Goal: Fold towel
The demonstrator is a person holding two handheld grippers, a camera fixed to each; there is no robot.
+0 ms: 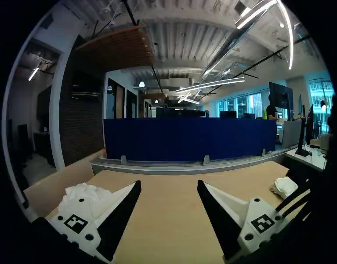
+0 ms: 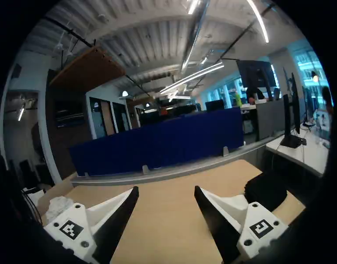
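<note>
Over the wooden table [image 1: 168, 220], the left gripper [image 1: 168, 184] and right gripper [image 2: 166, 189] are hovering wide open, holding nothing. A crumpled white towel [image 1: 82, 196] is lying untouched beyond the left gripper's left finger; the approach is seemingly calling for reaching 1 corner.

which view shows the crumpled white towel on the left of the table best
The left gripper view: the crumpled white towel is nearer, larger and better lit, though the left gripper hides its lower edge. The right gripper view shows what seems the same towel small and dim at the table edge.
</note>
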